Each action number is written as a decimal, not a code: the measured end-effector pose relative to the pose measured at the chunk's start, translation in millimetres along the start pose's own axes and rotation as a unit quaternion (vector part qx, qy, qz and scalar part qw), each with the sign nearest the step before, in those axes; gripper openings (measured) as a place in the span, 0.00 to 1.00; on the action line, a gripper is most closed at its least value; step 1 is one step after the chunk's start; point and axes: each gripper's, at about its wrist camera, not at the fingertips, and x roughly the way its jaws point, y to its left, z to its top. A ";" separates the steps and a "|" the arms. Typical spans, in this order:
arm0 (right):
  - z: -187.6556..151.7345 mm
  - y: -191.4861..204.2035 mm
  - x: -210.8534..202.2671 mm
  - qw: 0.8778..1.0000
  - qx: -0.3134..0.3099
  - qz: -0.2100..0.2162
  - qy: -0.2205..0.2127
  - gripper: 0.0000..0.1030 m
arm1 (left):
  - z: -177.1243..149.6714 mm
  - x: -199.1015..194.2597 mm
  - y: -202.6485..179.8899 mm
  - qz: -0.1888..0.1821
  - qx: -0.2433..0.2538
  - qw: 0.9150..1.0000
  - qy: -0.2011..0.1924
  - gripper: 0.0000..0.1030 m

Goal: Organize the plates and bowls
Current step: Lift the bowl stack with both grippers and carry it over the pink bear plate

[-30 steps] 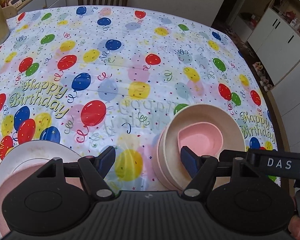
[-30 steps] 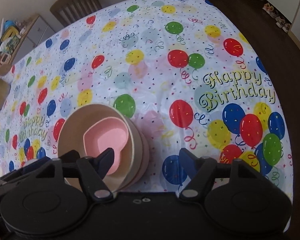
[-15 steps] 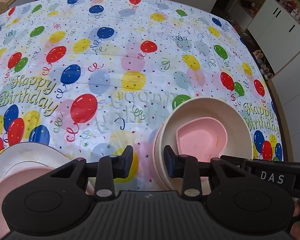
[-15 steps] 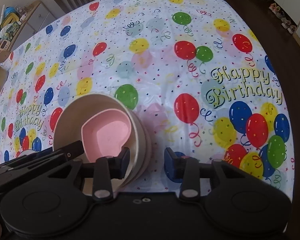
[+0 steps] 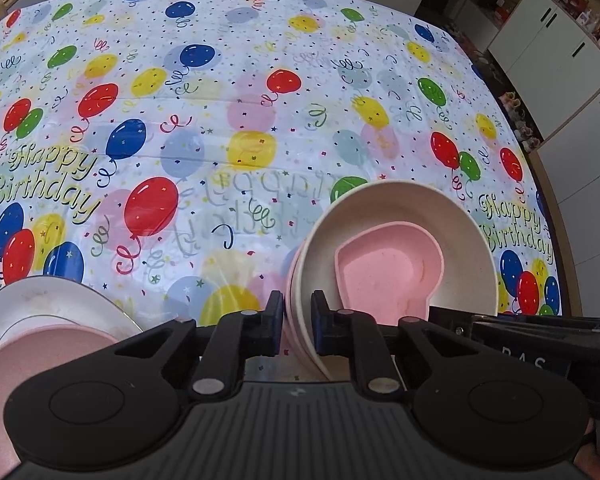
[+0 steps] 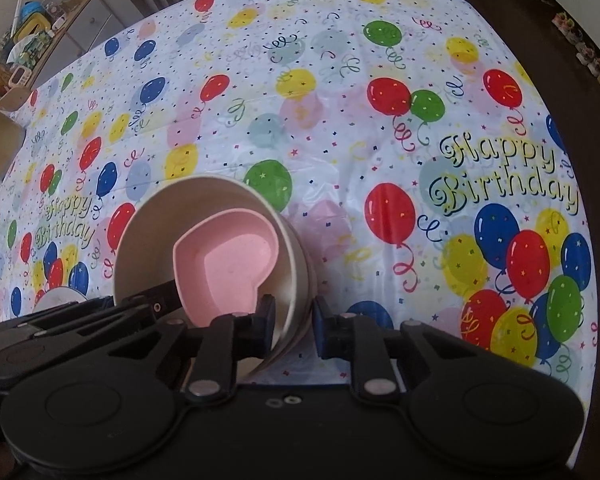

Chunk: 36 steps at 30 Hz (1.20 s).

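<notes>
Balloon-printed birthday tablecloth (image 5: 260, 128) covers a dining table, with a wooden chair at the far edge and white cupboards off to one side. Near the front edge stands a stack of cream bowls (image 5: 400, 216), tipped a little, with a pink heart-shaped dish (image 5: 388, 276) nested in the top one. The left gripper (image 5: 294, 322) has its jaws drawn close on the near-left wall of the stack, one finger outside and one inside the rim. The right gripper (image 6: 294, 326) pinches the opposite side in the same way, as its own view of the stack (image 6: 204, 208) and the dish (image 6: 228, 268) shows. Contact looks firm on both sides, though the pads partly hide the rim. To the left, just beside the left gripper, lies a white plate (image 5: 60, 304) with a pink plate (image 5: 28, 356) on it, apart from the bowls. The step in hand looks like a two-sided grasp of the bowl stack, ready for carrying. Next, both hands would need to rise together and level, since uneven lifting could let the loose dish slide or the nested bowls separate.
</notes>
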 end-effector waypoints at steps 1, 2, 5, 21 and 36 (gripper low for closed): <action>-0.3 0.5 -0.5 1.000 -0.004 -0.003 -0.002 0.16 | -0.9 -1.0 -0.8 0.001 0.000 1.000 0.000 0.14; -0.6 0.9 -1.1 1.000 -0.006 -0.005 -0.003 0.15 | -1.8 -2.4 -1.7 0.002 0.001 1.000 -0.001 0.14; -1.0 1.7 -5.6 1.000 -0.013 -0.005 -0.008 0.15 | -4.1 -8.5 -3.7 0.004 0.000 1.000 -0.005 0.14; -17.8 28.6 -62.9 0.998 -0.053 0.009 -0.035 0.16 | -20.0 -75.3 5.2 -0.001 0.010 1.000 -0.026 0.14; -54.5 111.1 -81.4 0.997 -0.056 0.010 -0.059 0.16 | -36.9 -127.4 86.1 -0.012 0.019 0.999 -0.040 0.14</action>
